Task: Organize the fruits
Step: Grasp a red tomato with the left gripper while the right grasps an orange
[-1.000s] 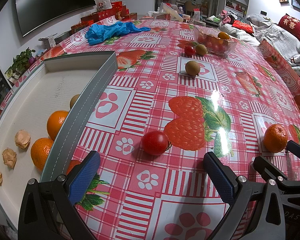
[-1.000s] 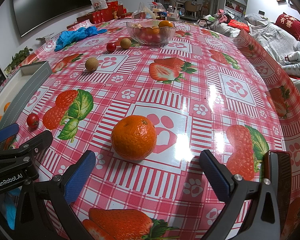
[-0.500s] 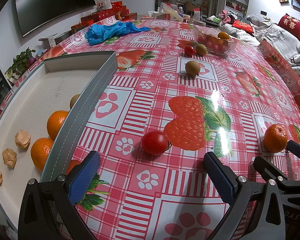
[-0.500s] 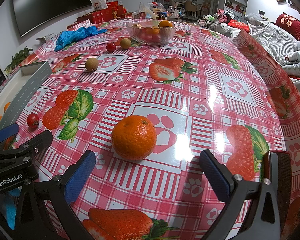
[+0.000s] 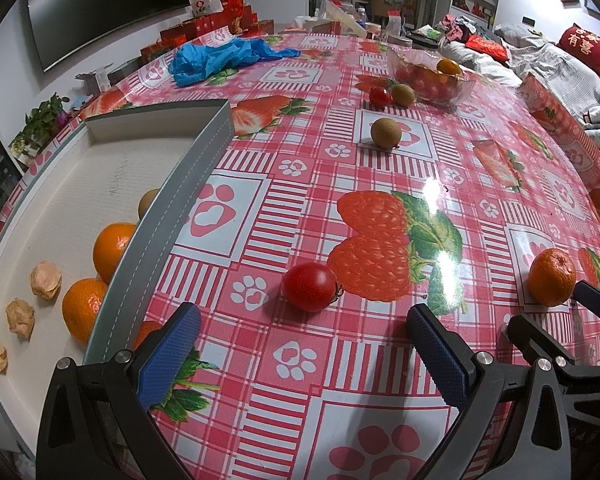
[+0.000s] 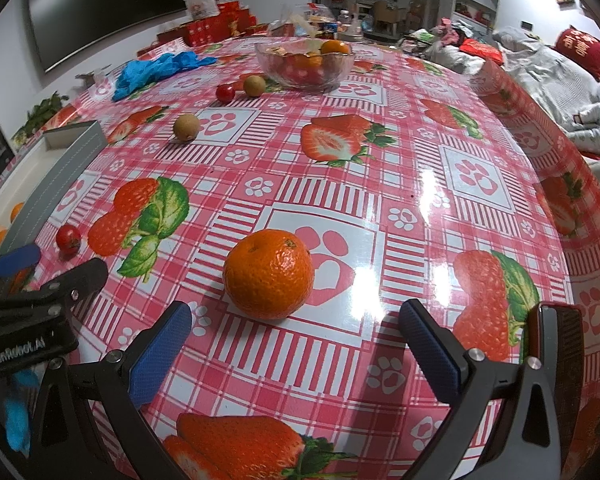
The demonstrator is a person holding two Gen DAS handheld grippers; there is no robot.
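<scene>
A red tomato point(image 5: 309, 287) lies on the strawberry-print tablecloth just ahead of my open left gripper point(image 5: 302, 346), which holds nothing. To its left stands a grey-walled tray point(image 5: 180, 204) holding tangerines point(image 5: 112, 251), a brown fruit point(image 5: 148, 204) and pale husked fruits point(image 5: 45, 280). In the right wrist view a tangerine point(image 6: 269, 273) sits just in front of my open right gripper point(image 6: 296, 342), slightly left of centre between the fingers. The same tangerine point(image 5: 551, 277) shows at the right of the left wrist view.
A kiwi point(image 5: 385, 132) lies mid-table. Farther back, a second tomato point(image 5: 380, 97) and kiwi point(image 5: 403, 94) sit beside a glass bowl point(image 6: 305, 65) of fruit. A blue cloth point(image 5: 220, 60) and red boxes point(image 5: 216, 24) are at the far left; a sofa with bedding lies to the right.
</scene>
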